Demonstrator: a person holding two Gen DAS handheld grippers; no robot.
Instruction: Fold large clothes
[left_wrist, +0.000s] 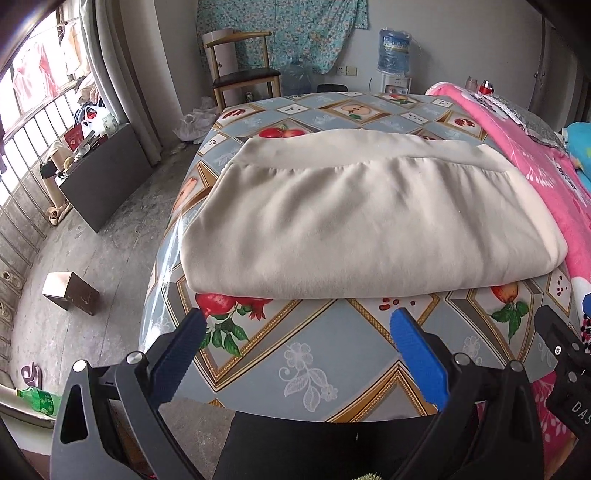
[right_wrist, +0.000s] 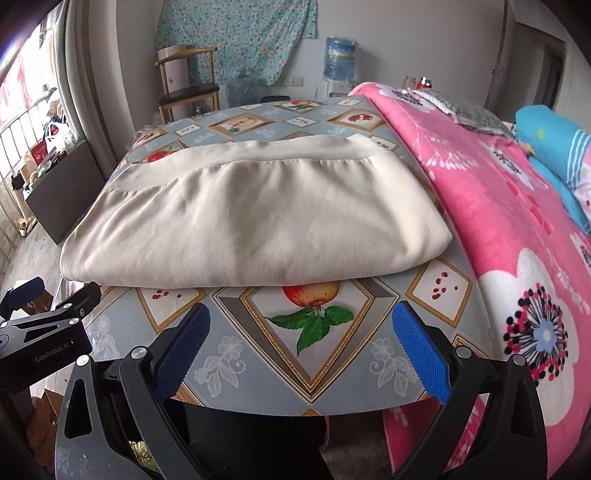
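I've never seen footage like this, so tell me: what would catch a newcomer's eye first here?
First, the cream garment, folded into a thick rectangle in the middle of the fruit-patterned tablecloth. Next, the bright pink floral blanket along the table's right side. Nearest the cameras, the left gripper and right gripper both hover open just short of the garment's near edge, holding nothing.

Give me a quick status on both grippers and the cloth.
Left gripper open, right gripper open, both empty. Folded cream fabric garment lies flat on fruit-patterned tablecloth. Nothing between grippers and garment.
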